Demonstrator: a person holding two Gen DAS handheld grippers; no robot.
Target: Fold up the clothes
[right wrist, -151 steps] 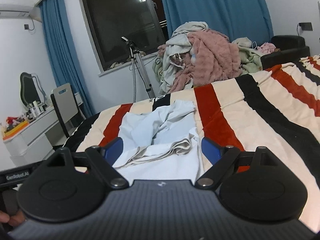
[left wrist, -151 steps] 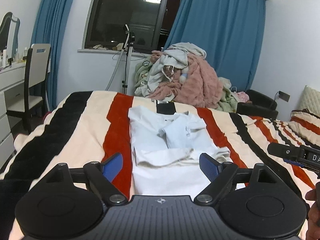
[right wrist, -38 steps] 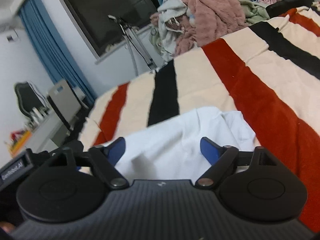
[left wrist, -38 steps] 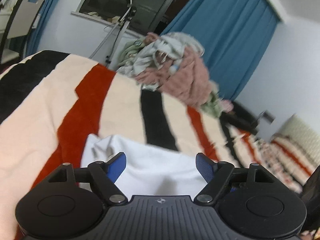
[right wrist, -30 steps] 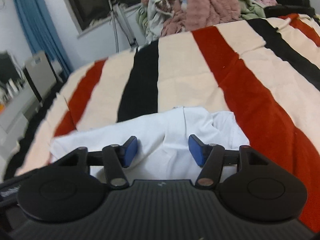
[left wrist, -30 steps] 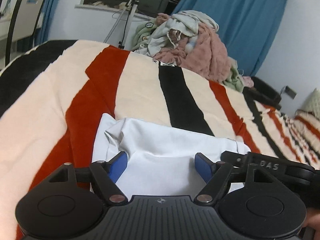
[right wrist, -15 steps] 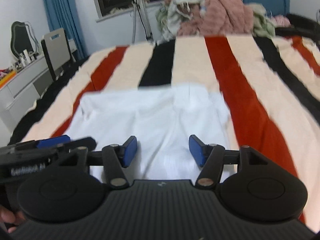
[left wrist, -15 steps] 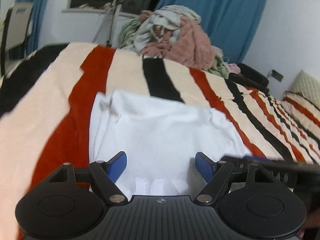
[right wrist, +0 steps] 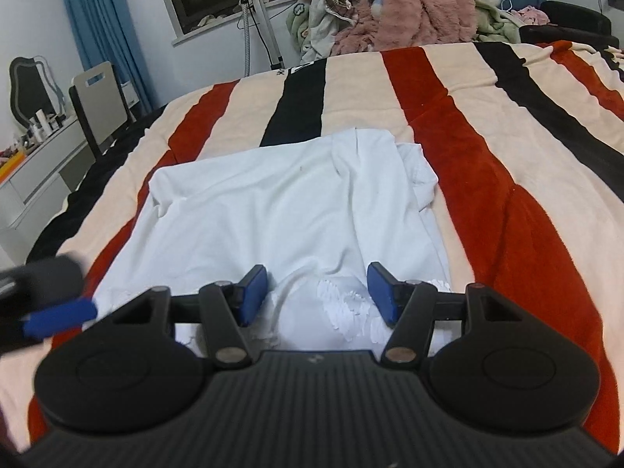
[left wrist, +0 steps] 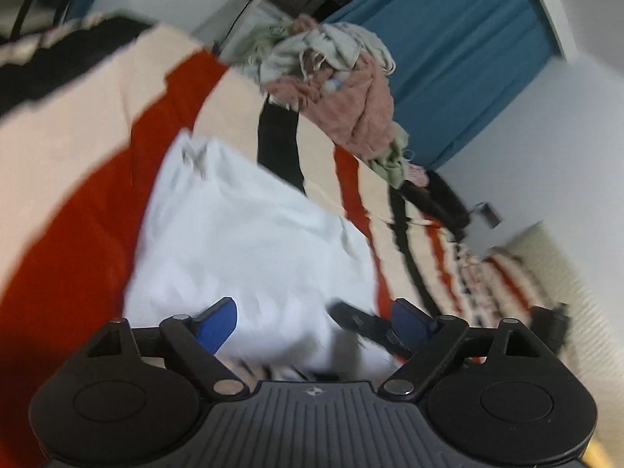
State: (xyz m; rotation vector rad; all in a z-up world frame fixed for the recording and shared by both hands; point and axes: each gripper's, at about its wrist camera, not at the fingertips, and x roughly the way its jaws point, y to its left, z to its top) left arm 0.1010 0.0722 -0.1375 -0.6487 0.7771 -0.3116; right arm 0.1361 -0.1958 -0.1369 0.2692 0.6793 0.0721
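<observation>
Tilted hard since half a second ago, my left gripper (left wrist: 312,321) now gives a blurred, slanted view, its blue pads spread wide over the near edge of the white shirt (right wrist: 288,210). Folded, the shirt lies flat on the striped blanket (right wrist: 487,179). My right gripper (right wrist: 316,292) hovers over the same hem, pads apart and holding nothing, with the clothes pile (right wrist: 390,11) beyond the bed.

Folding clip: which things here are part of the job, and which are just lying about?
In the job: white shirt on the striped blanket; left gripper and right gripper, both open.

Lying about: clothes pile, tripod, chair.
</observation>
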